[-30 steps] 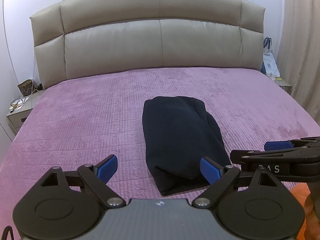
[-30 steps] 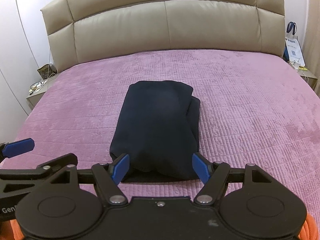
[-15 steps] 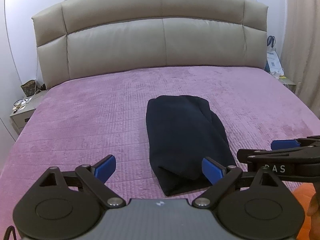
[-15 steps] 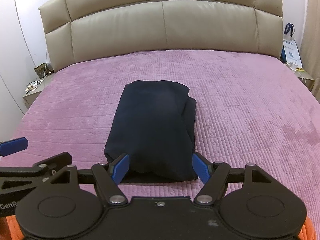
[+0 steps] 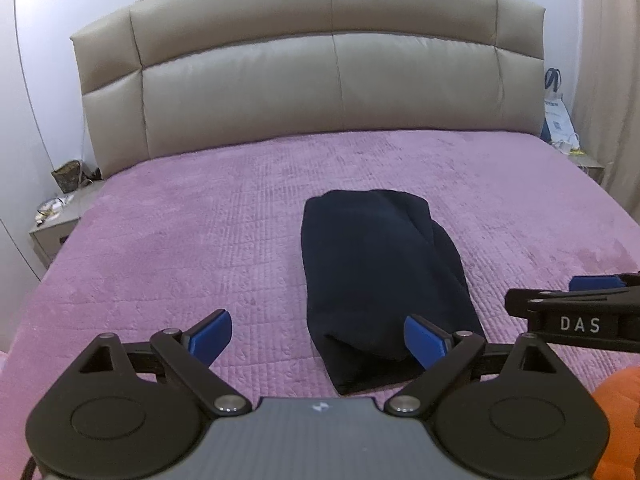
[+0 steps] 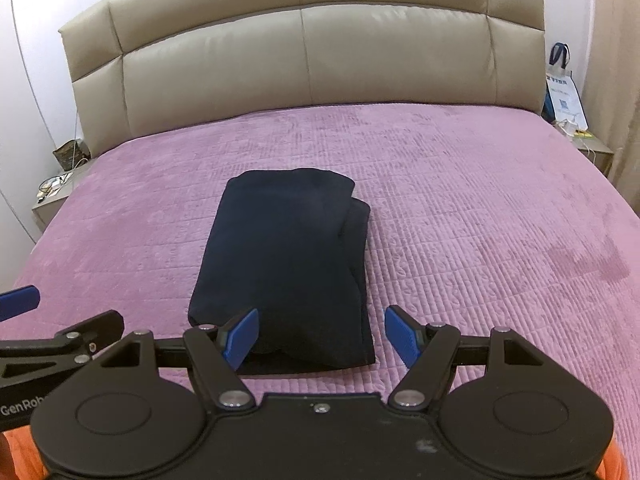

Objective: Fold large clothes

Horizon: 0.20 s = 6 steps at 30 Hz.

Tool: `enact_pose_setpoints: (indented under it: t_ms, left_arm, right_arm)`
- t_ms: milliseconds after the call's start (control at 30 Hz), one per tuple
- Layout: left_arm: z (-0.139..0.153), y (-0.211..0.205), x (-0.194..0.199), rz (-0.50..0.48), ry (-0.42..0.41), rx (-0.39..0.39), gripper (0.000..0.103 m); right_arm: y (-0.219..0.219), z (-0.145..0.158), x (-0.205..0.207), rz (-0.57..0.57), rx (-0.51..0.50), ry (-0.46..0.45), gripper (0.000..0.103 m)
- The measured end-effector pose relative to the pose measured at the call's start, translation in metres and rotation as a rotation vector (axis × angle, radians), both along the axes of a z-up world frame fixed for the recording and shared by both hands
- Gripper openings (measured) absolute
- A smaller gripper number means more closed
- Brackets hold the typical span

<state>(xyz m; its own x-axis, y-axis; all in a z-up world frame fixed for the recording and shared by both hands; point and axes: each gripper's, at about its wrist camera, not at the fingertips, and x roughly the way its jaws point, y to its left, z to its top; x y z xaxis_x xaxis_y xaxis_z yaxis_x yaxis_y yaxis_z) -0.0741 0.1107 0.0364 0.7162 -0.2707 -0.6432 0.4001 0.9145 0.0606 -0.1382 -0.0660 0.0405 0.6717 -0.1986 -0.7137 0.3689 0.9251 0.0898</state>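
A dark navy garment (image 5: 380, 272) (image 6: 288, 264) lies folded into a narrow bundle on the purple bedspread (image 5: 200, 240) (image 6: 480, 220), its long side running toward the headboard. My left gripper (image 5: 320, 340) hovers open over the bundle's near left corner, nothing between its blue pads. My right gripper (image 6: 324, 338) stands open above the bundle's near end, the pads apart from the cloth. Each gripper shows at the edge of the other's view: the right gripper (image 5: 580, 312) at the right edge, the left gripper (image 6: 36, 320) at the left edge.
A padded beige headboard (image 5: 320, 72) closes the far side. A nightstand (image 5: 56, 224) with small clutter sits at the left, another nightstand (image 6: 592, 148) with a white bag (image 6: 562, 92) at the right. An orange sleeve (image 5: 616, 408) shows at the lower right.
Both views have drifted slightly, so the garment sits a little differently in frame. The garment itself has not moved and both grippers stay open.
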Motion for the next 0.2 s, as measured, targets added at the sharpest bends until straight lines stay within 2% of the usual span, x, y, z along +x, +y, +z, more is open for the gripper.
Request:
enact_pose_setpoints:
  t_ms: [200]
  left_arm:
    - [-0.0018,-0.0062,-0.0035,0.004,-0.031,0.030,0.095]
  right_arm:
    - [-0.0024,-0.0005,-0.0007,0.003,0.004,0.001,0.083]
